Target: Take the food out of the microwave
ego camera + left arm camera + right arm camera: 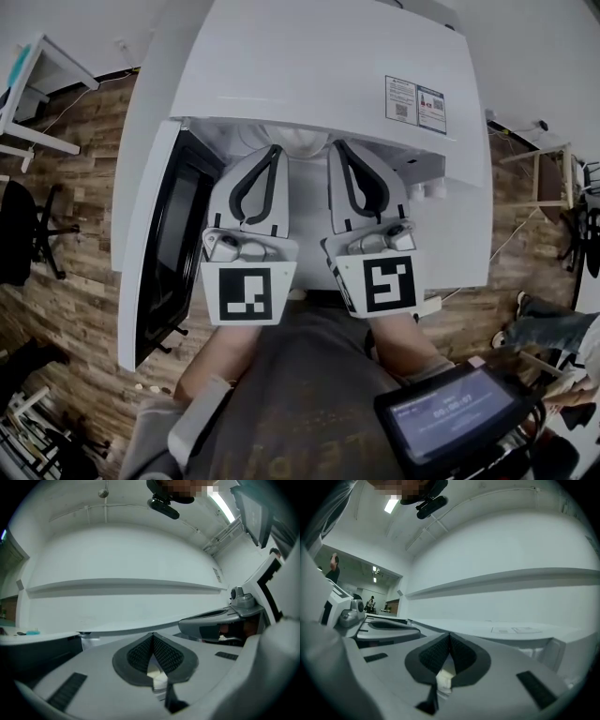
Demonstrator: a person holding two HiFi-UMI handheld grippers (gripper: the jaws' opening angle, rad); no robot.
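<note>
Looking down in the head view, the microwave (319, 66) stands with its door (167, 244) swung open at nine o'clock. The left gripper (274, 149) and right gripper (338, 144) sit side by side at its mouth, probably lining up to reach in, and the food is hidden under the roof. In the left gripper view the pads are pressed together on nothing, level with the microwave's top. The right gripper view shows the same.

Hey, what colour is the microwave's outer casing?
White. The microwave shows best in the head view.
</note>
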